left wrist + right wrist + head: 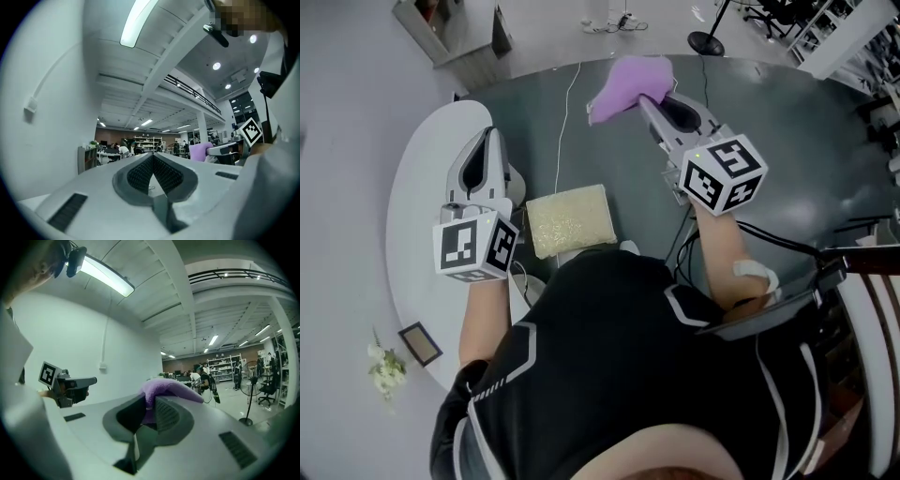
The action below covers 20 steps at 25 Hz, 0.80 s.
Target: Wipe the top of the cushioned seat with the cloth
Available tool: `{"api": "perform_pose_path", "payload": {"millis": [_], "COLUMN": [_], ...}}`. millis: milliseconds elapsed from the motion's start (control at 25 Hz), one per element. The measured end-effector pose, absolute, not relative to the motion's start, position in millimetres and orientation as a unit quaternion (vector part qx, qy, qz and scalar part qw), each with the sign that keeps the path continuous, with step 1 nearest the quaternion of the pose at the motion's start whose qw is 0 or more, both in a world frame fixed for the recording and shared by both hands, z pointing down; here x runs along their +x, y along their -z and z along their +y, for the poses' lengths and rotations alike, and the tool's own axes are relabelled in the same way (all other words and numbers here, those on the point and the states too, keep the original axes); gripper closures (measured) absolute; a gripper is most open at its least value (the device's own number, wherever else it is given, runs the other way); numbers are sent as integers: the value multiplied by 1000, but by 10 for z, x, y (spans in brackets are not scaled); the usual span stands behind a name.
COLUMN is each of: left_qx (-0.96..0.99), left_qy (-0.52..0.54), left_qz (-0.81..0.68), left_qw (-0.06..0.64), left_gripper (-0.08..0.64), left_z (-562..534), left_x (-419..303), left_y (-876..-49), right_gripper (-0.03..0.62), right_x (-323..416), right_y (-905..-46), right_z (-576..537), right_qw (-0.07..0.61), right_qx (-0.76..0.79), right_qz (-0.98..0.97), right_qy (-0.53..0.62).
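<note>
Head view first: your right gripper [652,99] is clamped on the purple cloth [625,82], which bunches out past its tips. The cushioned seat [570,221] sits well below and behind those tips, back toward your body, between the two grippers. Your left gripper [492,137] hovers off to the seat's side with nothing in it. No wiping yet, I'd say.

Left gripper view: the jaws are pressed together on nothing and point out across the room. From there it can't steady the seat if the seat shifts under the wipe.

Right gripper view: the cloth is pinched only by a small part between the jaws, and most of it flops over the top of one jaw. The risk as I see it is that dragging across a grippy cushion pulls that small bite free. Or you come down with bare jaw tips ahead of the cloth and scrape the fabric instead of wiping it.
</note>
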<state>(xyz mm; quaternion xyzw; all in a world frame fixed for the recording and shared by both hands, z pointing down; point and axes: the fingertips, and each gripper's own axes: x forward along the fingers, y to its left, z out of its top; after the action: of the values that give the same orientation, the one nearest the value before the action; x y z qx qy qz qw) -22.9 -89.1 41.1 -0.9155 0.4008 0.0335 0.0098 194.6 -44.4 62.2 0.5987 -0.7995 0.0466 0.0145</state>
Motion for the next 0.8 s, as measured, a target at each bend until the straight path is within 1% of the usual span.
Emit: {"api": "perform_pose_path", "payload": {"millis": [240,400,560,800], "left_qx": [-911,-900,-895,-891], "left_qy": [-28,-32,-65,-36], "left_qz": [411,433,441,451], "left_qw": [36,39,27,24], "left_gripper": [557,557,557,557], "left_z": [-906,-1009,-1099,-1206], "left_x": [-257,-353,-459,-425], "left_y": [-378,-380,-326,-438], "right_gripper": [548,548,548,546], "right_x": [2008,1969,1945,1978], "right_y": [-553,-592,-626,-608], "right_z": [-481,-574,-713,-794], "right_qw": [14,24,32,32], "right_qx": [612,608,604,605], "right_qz": [-790,-792,-795,-794], "right_qy": [-32,-36,-39,-43]}}
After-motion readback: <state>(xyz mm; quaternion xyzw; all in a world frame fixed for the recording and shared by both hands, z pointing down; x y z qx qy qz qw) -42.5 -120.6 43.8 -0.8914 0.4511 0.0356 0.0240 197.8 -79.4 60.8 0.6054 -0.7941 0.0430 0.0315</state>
